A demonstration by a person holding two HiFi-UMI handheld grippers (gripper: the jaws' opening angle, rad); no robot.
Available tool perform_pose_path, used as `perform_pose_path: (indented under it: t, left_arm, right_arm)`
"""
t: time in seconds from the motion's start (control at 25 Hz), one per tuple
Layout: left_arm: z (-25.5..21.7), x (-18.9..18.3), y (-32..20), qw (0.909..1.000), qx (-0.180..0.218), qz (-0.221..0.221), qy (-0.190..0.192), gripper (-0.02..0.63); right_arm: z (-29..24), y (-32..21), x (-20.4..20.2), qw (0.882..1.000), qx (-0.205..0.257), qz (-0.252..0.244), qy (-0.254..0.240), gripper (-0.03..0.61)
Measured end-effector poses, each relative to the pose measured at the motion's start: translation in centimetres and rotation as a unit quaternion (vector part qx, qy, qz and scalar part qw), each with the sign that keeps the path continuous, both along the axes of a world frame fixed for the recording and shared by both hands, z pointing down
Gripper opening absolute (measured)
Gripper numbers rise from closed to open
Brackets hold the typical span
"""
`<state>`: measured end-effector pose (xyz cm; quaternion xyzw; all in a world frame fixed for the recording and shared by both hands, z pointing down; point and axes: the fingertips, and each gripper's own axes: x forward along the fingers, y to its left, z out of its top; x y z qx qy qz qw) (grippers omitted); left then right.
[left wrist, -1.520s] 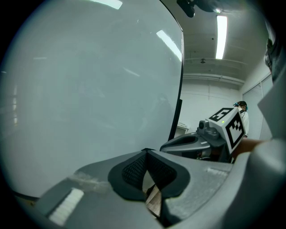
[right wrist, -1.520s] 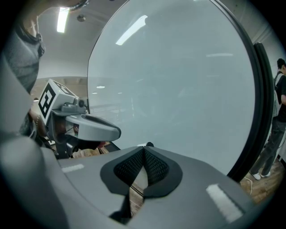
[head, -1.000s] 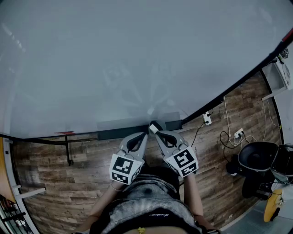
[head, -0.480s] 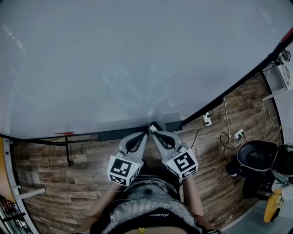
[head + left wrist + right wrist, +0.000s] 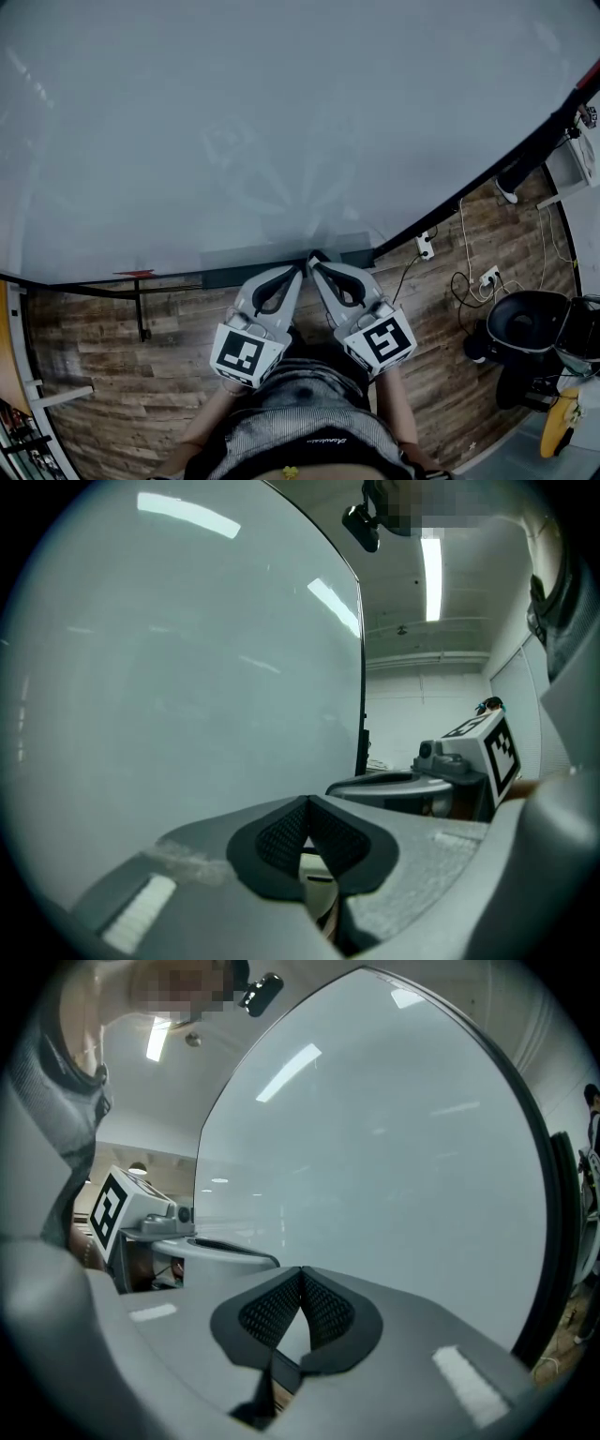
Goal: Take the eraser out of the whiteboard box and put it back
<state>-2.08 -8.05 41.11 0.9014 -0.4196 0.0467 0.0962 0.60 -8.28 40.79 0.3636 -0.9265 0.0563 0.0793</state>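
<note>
At the left, our left gripper (image 5: 300,270) points at the lower edge of the whiteboard (image 5: 281,122). Its fingers (image 5: 281,834) are clenched tip to tip on nothing we can see. Along that edge runs the dark whiteboard box (image 5: 234,276). Both grippers hide its contents, so we cannot pick out the eraser, though we judge it lies there. At the right, our right gripper (image 5: 315,265) is likewise clenched and empty, its tip just beside the left one. We expect the eraser to be light, stiff-backed and soft-faced, best pinched across its narrow sides.

Below whiteboard (image 5: 281,122): left gripper (image 5: 301,269), right gripper (image 5: 314,266)
</note>
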Motion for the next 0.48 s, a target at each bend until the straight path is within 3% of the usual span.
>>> perform_pose_path:
  t: [0.24,0.48]
  left_arm:
    - [-2.7,0.0,0.1,0.9996,0.022,-0.004,0.014,0.002]
    - [-4.9,0.0,0.3,0.9986,0.051,-0.01,0.015,0.002]
  right_arm:
    - [-3.2,-0.4,0.3,0.998,0.058,0.018,-0.018,0.003]
    - [-5.8,-0.2,0.0,0.995,0.084,0.019,-0.042,0.003]
